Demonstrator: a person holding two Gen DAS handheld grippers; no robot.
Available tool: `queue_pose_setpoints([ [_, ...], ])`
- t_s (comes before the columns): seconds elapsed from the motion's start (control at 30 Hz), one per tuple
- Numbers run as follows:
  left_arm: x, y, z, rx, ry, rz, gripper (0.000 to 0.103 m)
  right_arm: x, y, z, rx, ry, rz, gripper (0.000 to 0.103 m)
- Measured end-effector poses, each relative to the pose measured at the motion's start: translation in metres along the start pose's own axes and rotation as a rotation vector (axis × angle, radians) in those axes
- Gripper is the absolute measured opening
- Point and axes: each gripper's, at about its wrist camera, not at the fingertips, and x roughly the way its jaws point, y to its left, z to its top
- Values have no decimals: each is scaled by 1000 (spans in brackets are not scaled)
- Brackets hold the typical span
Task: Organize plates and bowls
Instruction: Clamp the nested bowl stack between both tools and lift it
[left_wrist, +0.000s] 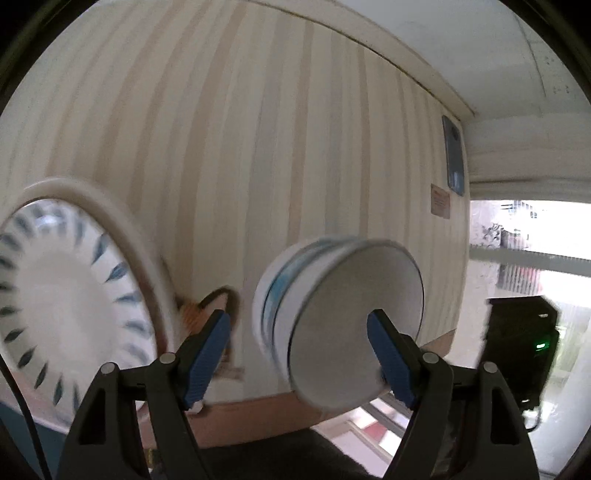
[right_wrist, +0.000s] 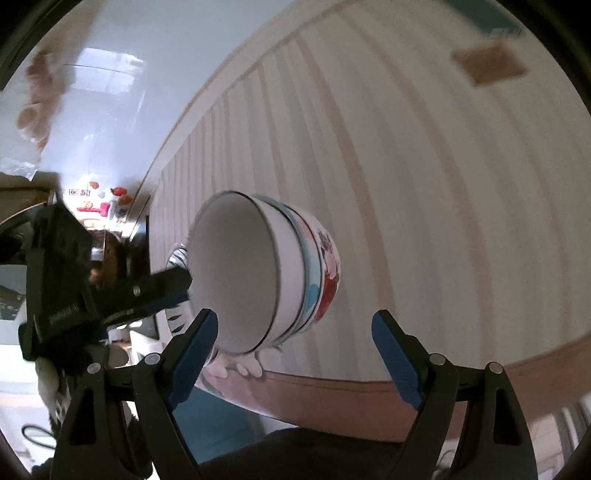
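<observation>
We have both claws coming in over a striped table (left_wrist: 295, 147), and what matters for the next move is how the stack of bowls (left_wrist: 340, 317) lies between them. In the left wrist view the stack sits ahead and toward the right finger (left_wrist: 388, 354), whose pad overlaps the top bowl's rim; whether it touches we cannot tell through the blur. The left claw (left_wrist: 299, 354) stands wide apart with nothing gripped. In the right wrist view the same stack of bowls (right_wrist: 258, 273) lies ahead and toward the left finger (right_wrist: 192, 354), so the right claw (right_wrist: 295, 354), also gaping and empty, looks about as near. We judge the stack could be taken from either side. It looks like three or four bowls nested, the top one plain white and empty, a flowered one lowest. Left of them in the left view lies a leaf-patterned plate (left_wrist: 70, 306) on a larger plain plate (left_wrist: 110, 199), nothing on it.
</observation>
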Motion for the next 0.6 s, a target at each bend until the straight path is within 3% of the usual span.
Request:
queue_pose_setpoints([
  [0.23, 28, 1, 18, 16, 66, -10, 75, 52, -17, 18, 10, 87, 100, 88],
  [0.47, 47, 2, 19, 22, 112, -93, 72, 71, -31, 26, 73, 99, 194, 87],
  [0.6, 45, 4, 14, 25, 85, -104, 71, 74, -33, 28, 77, 99, 202, 83],
])
